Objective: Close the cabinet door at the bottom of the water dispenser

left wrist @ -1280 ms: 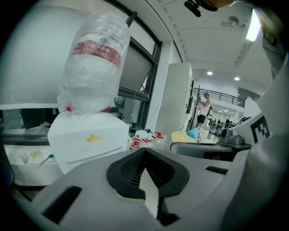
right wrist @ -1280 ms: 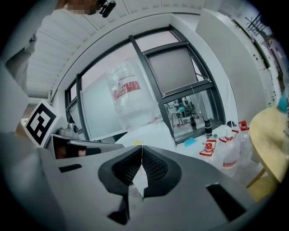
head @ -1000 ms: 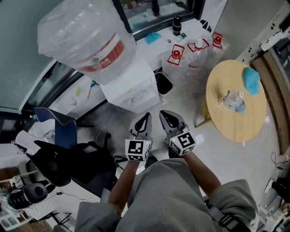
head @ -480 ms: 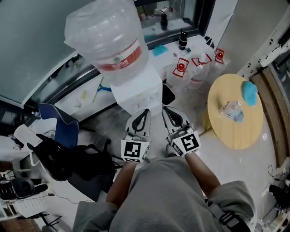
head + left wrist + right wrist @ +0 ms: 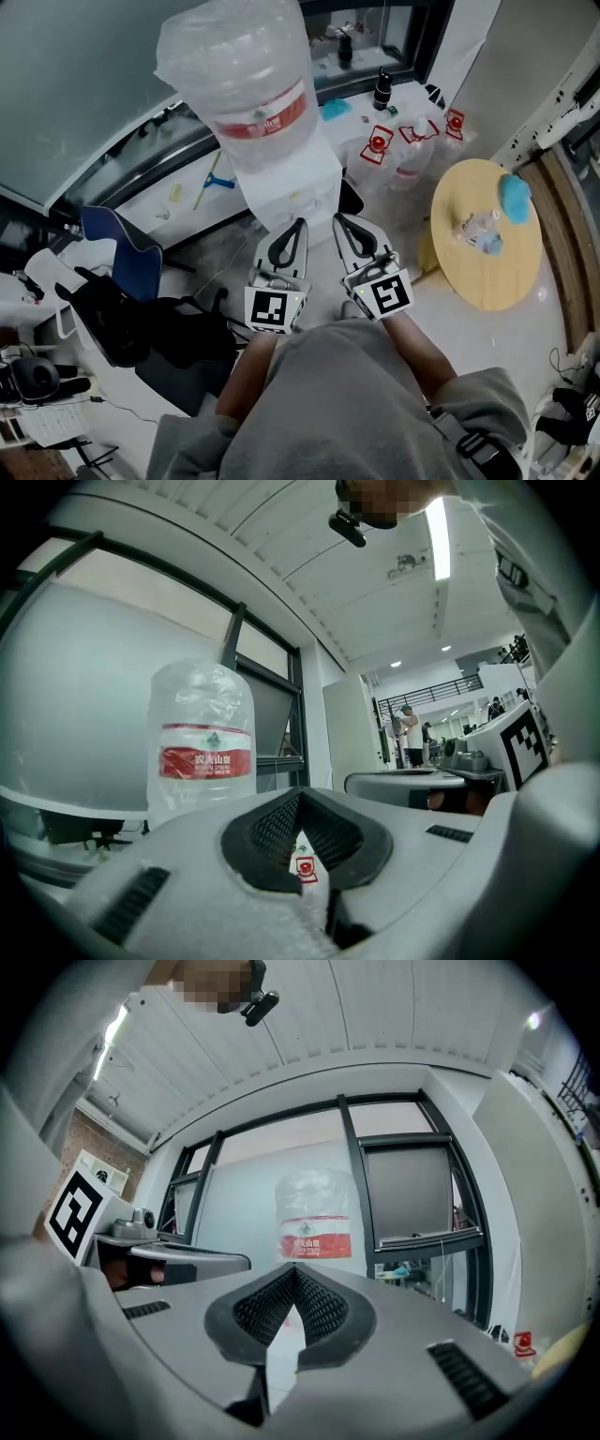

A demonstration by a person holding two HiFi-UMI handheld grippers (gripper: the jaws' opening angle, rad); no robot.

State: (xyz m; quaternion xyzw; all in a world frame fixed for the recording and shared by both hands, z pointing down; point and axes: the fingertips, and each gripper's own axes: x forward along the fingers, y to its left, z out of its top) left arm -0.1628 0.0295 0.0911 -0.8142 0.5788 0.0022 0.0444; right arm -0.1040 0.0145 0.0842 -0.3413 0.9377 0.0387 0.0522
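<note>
1. The water dispenser (image 5: pixel 286 192) is a white, boxy column with squared corners, standing against the dark-framed window wall. An upturned water bottle (image 5: pixel 248 75) sits on top, clear plastic under a crinkled wrap, with a red label band round it
2. I can't make out the cabinet door at its bottom. From above, the bottle and the dispenser's top hide the lower front, and both gripper views look level at the bottle
3. The left gripper (image 5: pixel 298 223) has a pale grey moulded shell with black ribbed pads that curve into a teardrop outline. Its jaws are together at the tips and there is nothing between them
4. The right gripper (image 5: pixel 339 220) is the same make and shape. Its jaws also meet at the tips and hold nothing
5. The two grippers sit side by side, tips pointing at the dispenser's front, close to it but not touching. Each carries a white cube with square black markers just ahead of the person's wrist
6. To the right is a round table (image 5: pixel 487 272) of smooth pale wood with a clean curved edge, near the dispenser. A soft blue cloth (image 5: pixel 514 197) and a small clear bottle (image 5: pixel 476 230) lie on it
7. Clear jugs with red caps (image 5: pixel 377 145) crowd the floor behind the dispenser and towards the table
8. To the left, a black office chair (image 5: pixel 122 319) and a blue chair (image 5: pixel 117 248) stand apart from the dispenser, with bare grey floor between them and it
</note>
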